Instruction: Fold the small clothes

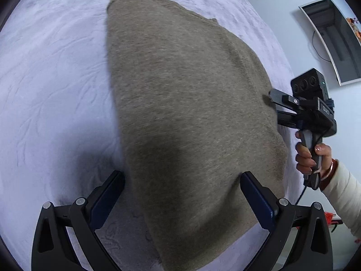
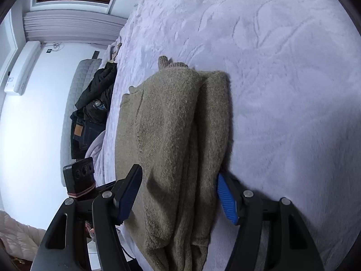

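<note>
One brown knit sweater fills mid-frame on the lilac bedspread. My left gripper and right gripper both gape wide, straddling it. Dark clothes sit left.

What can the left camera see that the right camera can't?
Only the left view shows the TV on the wall and the hand holding the right tongs.

Only the right view shows the dark clothes piled beside the bed and the sweater's folded layers.

Both show the brown sweater lying on the pale purple blanket, and each view's own tongs stand open around it, including the left tongs.
</note>
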### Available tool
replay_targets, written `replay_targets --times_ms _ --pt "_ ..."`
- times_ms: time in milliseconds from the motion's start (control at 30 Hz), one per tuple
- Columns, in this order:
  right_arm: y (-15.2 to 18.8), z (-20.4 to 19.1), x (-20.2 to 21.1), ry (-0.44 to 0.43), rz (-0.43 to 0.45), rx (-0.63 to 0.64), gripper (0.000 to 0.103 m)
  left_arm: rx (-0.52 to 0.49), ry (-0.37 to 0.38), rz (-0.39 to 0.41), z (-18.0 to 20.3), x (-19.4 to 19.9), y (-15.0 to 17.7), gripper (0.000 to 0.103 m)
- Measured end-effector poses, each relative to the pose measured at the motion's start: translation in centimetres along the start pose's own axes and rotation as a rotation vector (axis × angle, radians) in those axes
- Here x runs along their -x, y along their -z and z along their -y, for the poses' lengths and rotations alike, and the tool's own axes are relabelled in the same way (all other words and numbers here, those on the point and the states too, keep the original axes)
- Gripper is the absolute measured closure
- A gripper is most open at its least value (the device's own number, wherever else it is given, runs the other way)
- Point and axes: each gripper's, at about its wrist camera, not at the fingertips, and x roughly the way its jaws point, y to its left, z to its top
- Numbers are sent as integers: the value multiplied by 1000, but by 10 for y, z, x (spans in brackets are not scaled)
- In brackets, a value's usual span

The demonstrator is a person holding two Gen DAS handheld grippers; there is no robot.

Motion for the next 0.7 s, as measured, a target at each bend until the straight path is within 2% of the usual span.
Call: replay_targets --times_ms 67,167,200,233,267,333,367,467,700 --pt "-11 2 -5 -42 -4 4 33 -28 38 -21 10 -7 -2 0" --pt "-26 7 -14 -91 0 -16 33 -82 -33 -41 21 -22 -2 0" --pt "-30 9 -20 -97 -1 -36 35 -88 -52 -39 23 -24 0 0" --pt "-33 10 -24 -83 -6 -56 46 -87 -62 -28 26 -23 1 1" --pt "-35 10 -30 -46 -16 -74 54 -86 -71 -12 28 -21 2 11" --pt "-35 9 -32 -47 -16 -91 67 -87 -83 19 29 -12 6 25" --pt "-34 8 -30 -66 -7 -96 68 -82 -73 32 29 -7 8 34" --pt "-29 0 -22 -122 33 -116 69 -81 -51 66 31 9 12 51" --pt "-14 -39 -9 -216 69 -117 69 -74 14 104 38 44 33 53"
